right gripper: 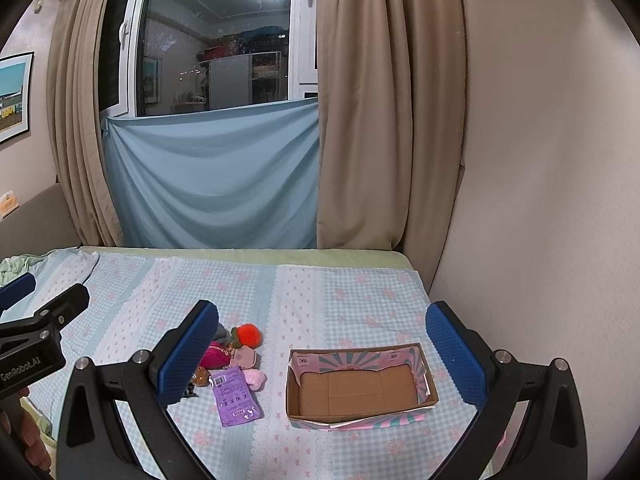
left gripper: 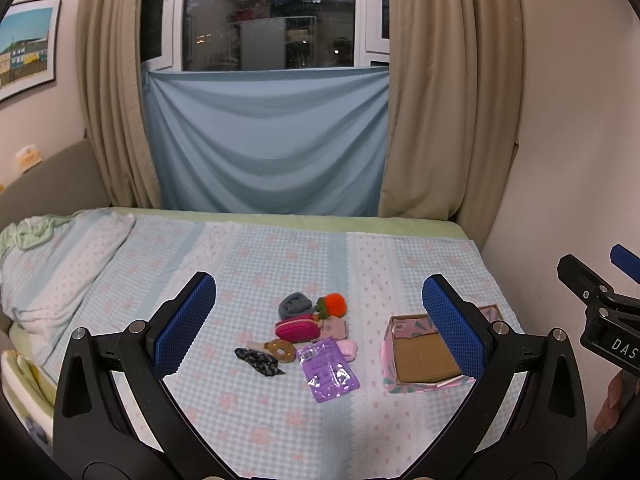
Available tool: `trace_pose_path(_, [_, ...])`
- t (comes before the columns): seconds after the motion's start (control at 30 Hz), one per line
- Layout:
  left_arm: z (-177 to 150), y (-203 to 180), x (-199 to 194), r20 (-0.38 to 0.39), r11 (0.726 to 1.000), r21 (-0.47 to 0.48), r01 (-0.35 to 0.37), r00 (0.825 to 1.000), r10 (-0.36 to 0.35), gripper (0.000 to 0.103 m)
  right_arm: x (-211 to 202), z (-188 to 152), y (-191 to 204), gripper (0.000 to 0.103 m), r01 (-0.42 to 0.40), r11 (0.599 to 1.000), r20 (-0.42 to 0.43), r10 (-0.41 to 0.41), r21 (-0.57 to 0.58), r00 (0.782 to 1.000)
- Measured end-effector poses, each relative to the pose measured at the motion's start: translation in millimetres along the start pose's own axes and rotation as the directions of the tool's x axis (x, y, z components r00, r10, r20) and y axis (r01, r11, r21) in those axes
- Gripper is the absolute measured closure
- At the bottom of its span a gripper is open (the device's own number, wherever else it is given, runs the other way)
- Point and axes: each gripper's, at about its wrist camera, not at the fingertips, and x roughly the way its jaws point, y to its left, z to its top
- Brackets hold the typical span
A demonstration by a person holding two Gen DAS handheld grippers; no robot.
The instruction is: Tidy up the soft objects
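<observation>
Both tongs hang spread wide above the bed (left gripper: 280, 420), gripping nothing: the left gripper (left gripper: 320, 320) frames the pile of soft objects (left gripper: 308, 332), the right gripper (right gripper: 320, 354) frames the cardboard box (right gripper: 356, 390). Nearest in the pile, a purple packet (left gripper: 329, 369) lies flat, long axis running away from the camera. Behind it sit a magenta pouch (left gripper: 296, 329), grey sock (left gripper: 294, 305) and orange pompom (left gripper: 334, 304). Right of them, the box lies open, long side crosswise.

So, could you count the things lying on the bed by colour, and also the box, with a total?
Grey: 1, the grey roll
Orange: 1, the orange plush
Magenta: 1, the magenta pouch
Pale pink: 2, the pink pouch and the pink plush
Brown: 1, the brown plush
Dark patterned: 1, the dark cloth
Purple: 1, the purple packet
Box: 1, the cardboard box, nothing inside
Total: 9
</observation>
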Motion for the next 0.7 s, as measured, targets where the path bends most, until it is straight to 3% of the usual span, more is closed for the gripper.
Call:
trace_pose_path(0.5, [0.0,-5.7,17.1,-0.032,1.000,-0.018,-0.004,0.999,0.004,0.000,8.8,4.1,2.7,0.000,-0.015,1.000,-0.024,0.014,-0.014,1.000])
trace_pose_path(0.7, [-1.8,2.6,31.1,-0.086,0.997,-0.063,-0.050,0.995,0.044,0.000,30.5,4.5,12.6,0.000,-0.063,0.997,-0.073,0.060,-0.049,0.996])
